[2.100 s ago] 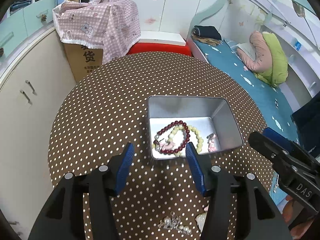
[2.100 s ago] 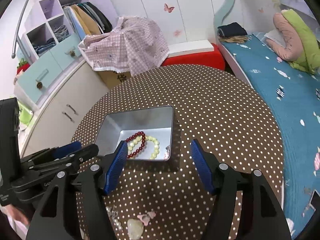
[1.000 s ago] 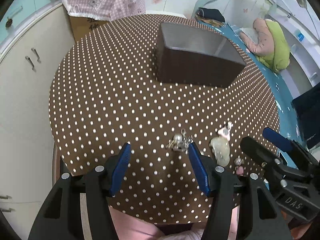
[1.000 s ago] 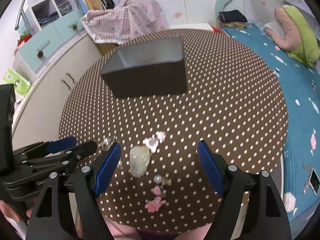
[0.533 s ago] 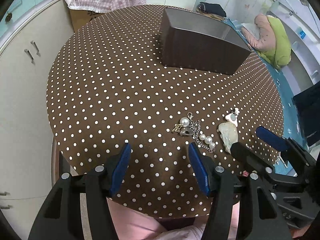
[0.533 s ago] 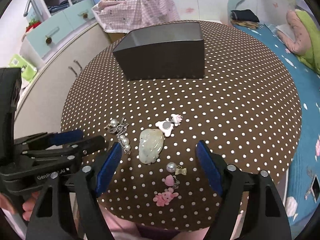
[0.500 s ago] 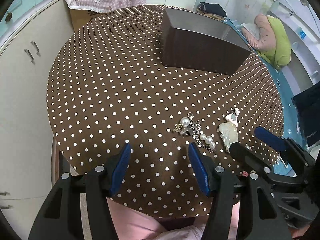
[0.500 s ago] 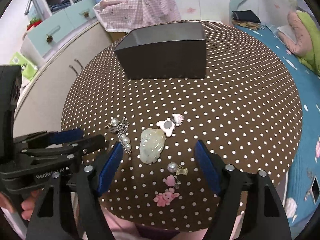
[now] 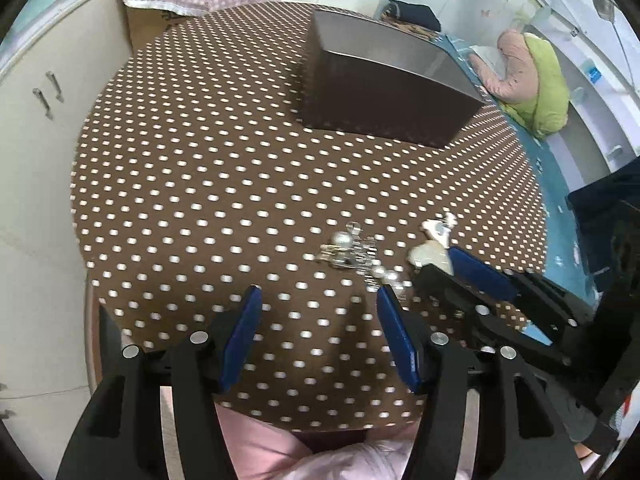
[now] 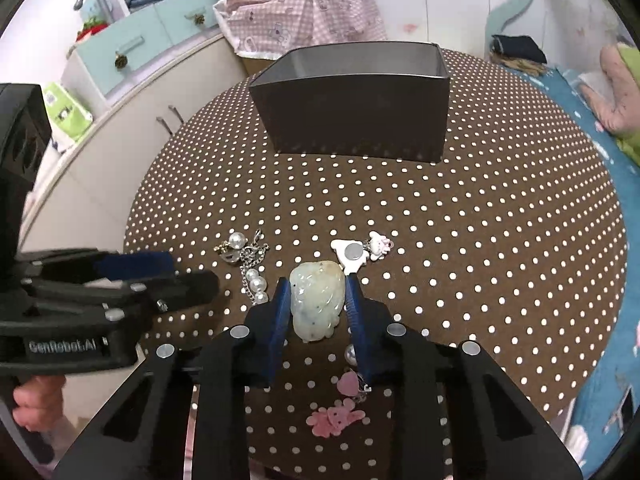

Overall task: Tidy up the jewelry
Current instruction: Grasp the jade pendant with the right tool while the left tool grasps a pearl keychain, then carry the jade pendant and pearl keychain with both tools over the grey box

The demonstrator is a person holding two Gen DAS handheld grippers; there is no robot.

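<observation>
Bedroom furniture rings a round table (image 10: 500,208) under a brown polka-dot cloth, with a dark metal box (image 10: 356,108) standing at its far side. Near the front edge lie the loose pieces: a pearl and chain charm (image 10: 248,260) on the left, a white rabbit clip (image 10: 354,254), a pink heart charm (image 10: 347,382) and a pink bear charm (image 10: 334,420).

Between them lies the pale jade pendant (image 10: 316,300), with the right gripper (image 10: 316,300) straddling it, a blue pad close along each long side; whether the pads already press it I cannot tell. The left gripper (image 9: 318,312) hangs spread wide over bare cloth, holding nothing.

The pendant looks hard, smooth and fairly heavy for its size, likely slippery and chippable if dropped. Squeezing across its broad middle seems safest.
</observation>
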